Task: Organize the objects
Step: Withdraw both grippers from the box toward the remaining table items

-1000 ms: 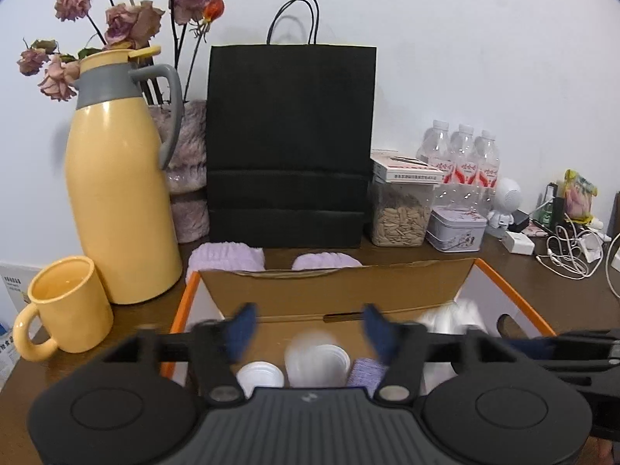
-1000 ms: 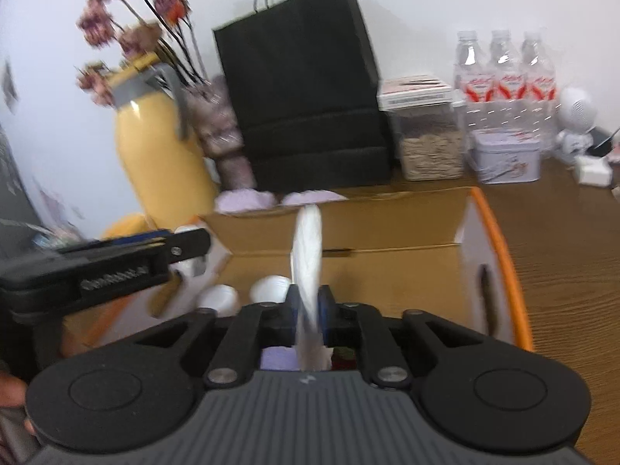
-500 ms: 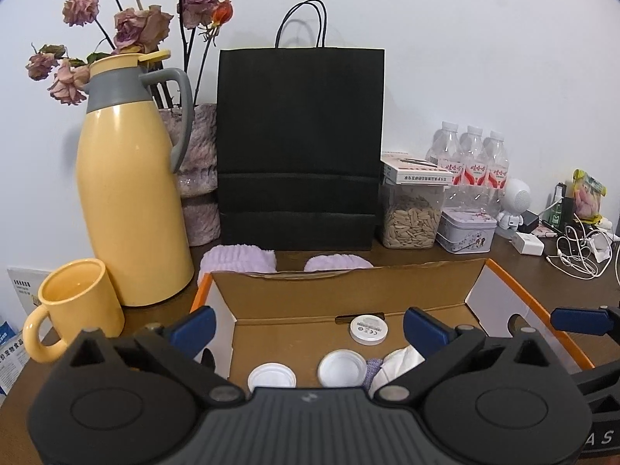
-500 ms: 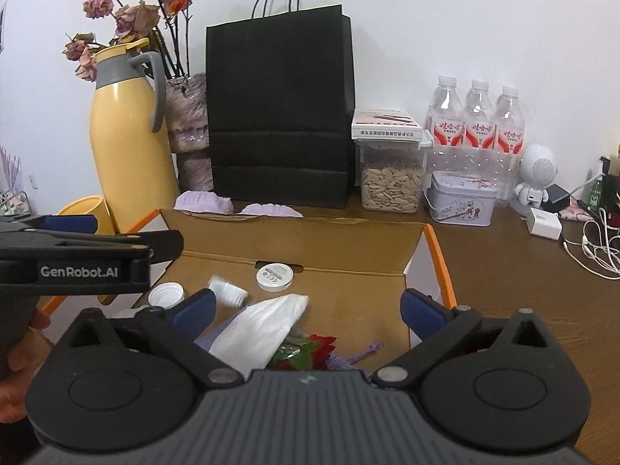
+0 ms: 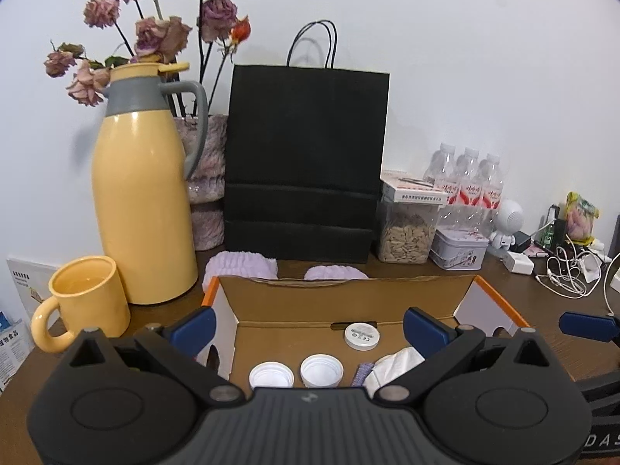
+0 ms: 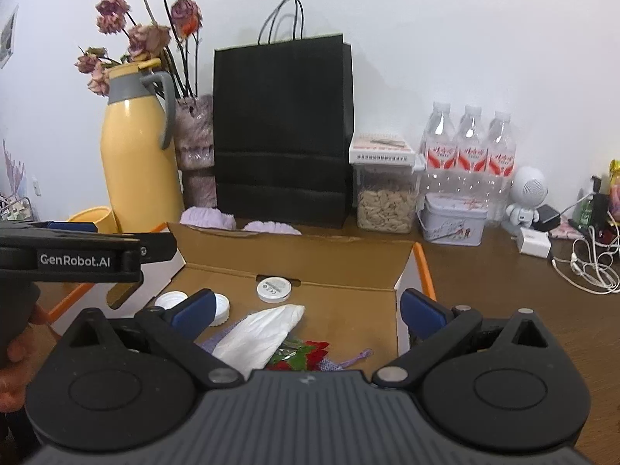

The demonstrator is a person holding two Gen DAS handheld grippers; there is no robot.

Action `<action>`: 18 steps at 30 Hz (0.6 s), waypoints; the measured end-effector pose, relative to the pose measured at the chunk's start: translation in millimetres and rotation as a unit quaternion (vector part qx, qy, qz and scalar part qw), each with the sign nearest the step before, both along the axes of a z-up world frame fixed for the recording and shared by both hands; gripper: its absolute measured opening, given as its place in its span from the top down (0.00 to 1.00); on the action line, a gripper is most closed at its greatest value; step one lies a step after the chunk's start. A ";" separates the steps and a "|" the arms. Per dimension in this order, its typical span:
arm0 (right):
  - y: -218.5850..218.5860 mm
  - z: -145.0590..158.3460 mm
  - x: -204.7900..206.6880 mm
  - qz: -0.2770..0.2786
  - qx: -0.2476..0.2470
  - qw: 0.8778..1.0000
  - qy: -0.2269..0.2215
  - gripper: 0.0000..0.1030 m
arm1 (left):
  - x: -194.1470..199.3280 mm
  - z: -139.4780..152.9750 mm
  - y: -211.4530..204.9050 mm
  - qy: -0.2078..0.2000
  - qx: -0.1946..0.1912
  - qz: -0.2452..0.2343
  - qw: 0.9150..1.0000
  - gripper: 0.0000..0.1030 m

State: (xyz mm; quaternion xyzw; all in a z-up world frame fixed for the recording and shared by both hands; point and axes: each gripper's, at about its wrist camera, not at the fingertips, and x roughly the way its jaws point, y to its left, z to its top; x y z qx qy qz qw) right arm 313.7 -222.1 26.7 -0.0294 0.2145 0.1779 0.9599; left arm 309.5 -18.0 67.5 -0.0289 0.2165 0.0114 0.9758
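An open cardboard box (image 5: 348,298) with orange edges sits in front of both grippers. On its floor lie two white caps (image 5: 321,370), a round white disc (image 5: 361,336), a white soft packet (image 6: 263,335), a red artificial flower (image 6: 312,352) and a purple pouch (image 6: 341,364). My left gripper (image 5: 310,325) hovers open over the box's near left part, with nothing between its fingers. My right gripper (image 6: 308,308) stands open above the packet and does not touch it. The left gripper's body (image 6: 89,255) also shows at the left of the right wrist view.
Behind the box (image 6: 294,259) stand a black paper bag (image 5: 306,162), a yellow thermos (image 5: 143,201), a yellow mug (image 5: 87,300), a vase of dried roses (image 5: 207,178) and two purple fluffy items (image 5: 240,267). Right: seed jar (image 6: 385,197), tin (image 6: 453,221), water bottles (image 6: 471,151), cables (image 6: 589,259).
The right gripper was shut on the white packet and has opened; the packet now lies in the box. The left gripper opened wide, and a white cap rests on the box floor.
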 end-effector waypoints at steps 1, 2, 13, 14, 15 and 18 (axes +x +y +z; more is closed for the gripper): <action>-0.5 0.3 -3.9 0.000 -0.003 1.000 -0.005 0.00 | -2.7 0.5 -0.9 -0.001 0.001 0.001 1.000 0.00; -1.2 0.4 -7.8 -0.001 -0.006 1.000 -0.010 0.00 | -5.3 1.1 -1.7 -0.002 0.003 0.001 1.000 0.00; -14.4 5.6 -55.9 -0.008 0.001 0.999 -0.032 0.00 | -52.1 -1.7 -5.1 0.008 0.005 0.005 1.000 0.00; -15.3 5.5 -60.5 -0.008 0.001 0.999 -0.032 0.00 | -56.9 -1.6 -4.4 0.008 0.004 0.005 1.000 0.00; -15.5 5.3 -64.4 -0.008 0.001 0.999 -0.031 0.00 | -59.8 -1.5 -4.1 0.009 0.004 0.005 1.000 0.00; -17.8 3.2 -75.0 -0.010 0.002 1.000 -0.026 0.00 | -72.4 -2.8 -2.8 0.014 0.006 0.007 1.000 0.00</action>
